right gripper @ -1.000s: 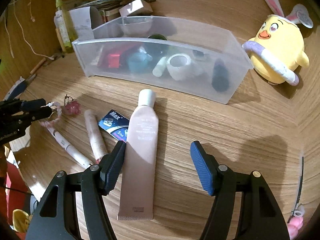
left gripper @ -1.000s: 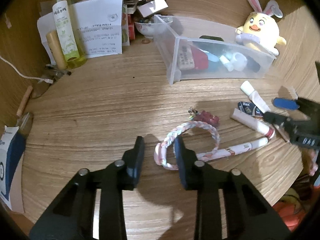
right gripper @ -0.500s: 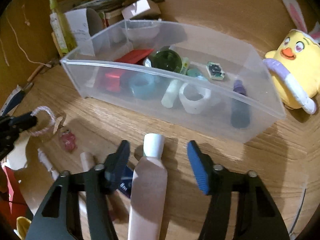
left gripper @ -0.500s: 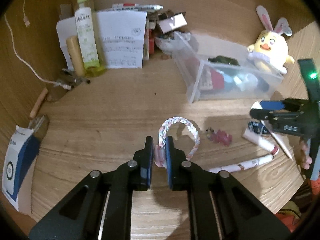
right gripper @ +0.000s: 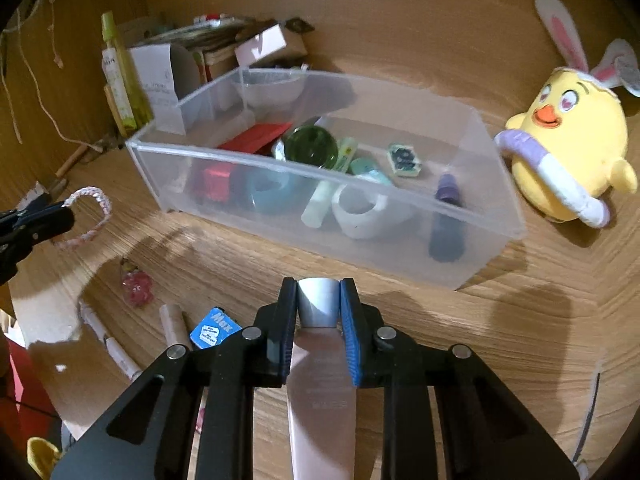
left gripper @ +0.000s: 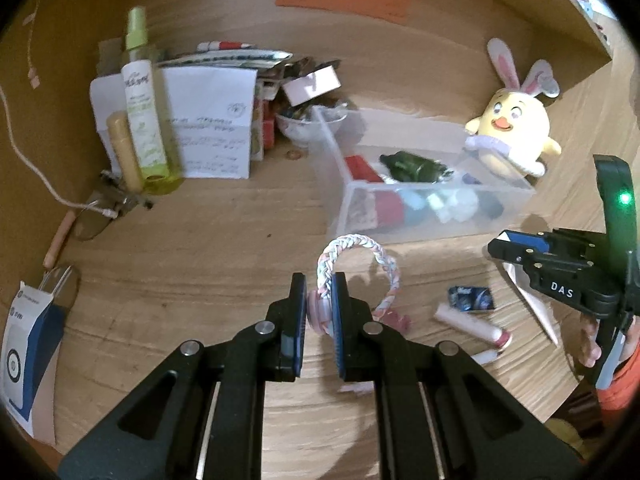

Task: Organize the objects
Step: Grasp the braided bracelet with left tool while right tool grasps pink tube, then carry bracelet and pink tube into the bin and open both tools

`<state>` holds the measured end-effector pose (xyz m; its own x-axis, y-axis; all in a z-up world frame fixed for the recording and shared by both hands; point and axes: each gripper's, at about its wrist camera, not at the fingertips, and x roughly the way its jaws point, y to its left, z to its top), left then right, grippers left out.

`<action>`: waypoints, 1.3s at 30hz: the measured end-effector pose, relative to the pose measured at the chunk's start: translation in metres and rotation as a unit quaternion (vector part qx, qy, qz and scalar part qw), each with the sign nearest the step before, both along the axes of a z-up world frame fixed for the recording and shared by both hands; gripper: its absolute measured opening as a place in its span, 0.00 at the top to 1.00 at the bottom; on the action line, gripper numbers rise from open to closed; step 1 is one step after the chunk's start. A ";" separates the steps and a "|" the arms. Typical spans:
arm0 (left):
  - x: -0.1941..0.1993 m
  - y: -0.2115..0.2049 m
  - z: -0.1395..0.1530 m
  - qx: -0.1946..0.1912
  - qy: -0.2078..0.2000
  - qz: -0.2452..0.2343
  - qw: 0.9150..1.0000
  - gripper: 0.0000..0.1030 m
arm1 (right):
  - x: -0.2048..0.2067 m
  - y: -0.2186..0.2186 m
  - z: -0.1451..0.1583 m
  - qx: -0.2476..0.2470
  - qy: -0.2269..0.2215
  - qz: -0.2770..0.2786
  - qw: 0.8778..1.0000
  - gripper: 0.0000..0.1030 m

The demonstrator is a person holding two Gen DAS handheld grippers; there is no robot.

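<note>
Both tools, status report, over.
Left tool shut on braided bracelet. Right tool closing on pink tube. Clear bin ahead, path open.

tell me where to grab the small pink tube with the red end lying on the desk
Take the small pink tube across its middle, coming from straight above with the pads on its two long sides. It lies flat on the wooden desk, and the blue packet beside it crowds one end.

The pink tube [right gripper: 320, 392] is running off the bottom edge of the right wrist view, its lower end unseen. Fingers [left gripper: 591, 344] are showing only partly behind the right gripper [left gripper: 516, 246] at the frame's edge. Print on the white paper [left gripper: 212, 124] is blurring beyond reading. Frosted bin [right gripper: 460, 236] walls are smearing the items inside.
</note>
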<state>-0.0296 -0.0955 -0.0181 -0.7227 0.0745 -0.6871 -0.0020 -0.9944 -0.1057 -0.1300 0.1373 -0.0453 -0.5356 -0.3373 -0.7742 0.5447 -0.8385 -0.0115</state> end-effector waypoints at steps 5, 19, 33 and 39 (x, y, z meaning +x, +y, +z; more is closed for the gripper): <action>-0.004 0.011 0.014 0.003 0.017 -0.012 1.000 0.89 | 0.004 0.012 0.022 -0.025 0.016 -0.007 1.000 0.81; -0.036 0.047 0.053 0.014 0.058 -0.044 0.997 0.89 | 0.000 0.050 0.089 -0.093 0.082 -0.041 0.991 0.81; -0.086 0.055 0.083 0.015 0.063 -0.047 0.997 0.89 | -0.016 0.058 0.167 -0.137 0.153 -0.044 0.978 0.81; -0.115 0.056 0.075 0.018 0.036 -0.045 0.998 0.89 | -0.036 0.042 0.172 -0.121 0.159 -0.046 0.979 0.81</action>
<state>-0.1447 -0.0397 0.0568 -0.7596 0.1651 -0.6290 -0.0995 -0.9853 -0.1386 -0.1659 0.1796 0.1263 -0.7724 -0.4302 -0.4673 0.4689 -0.8824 0.0374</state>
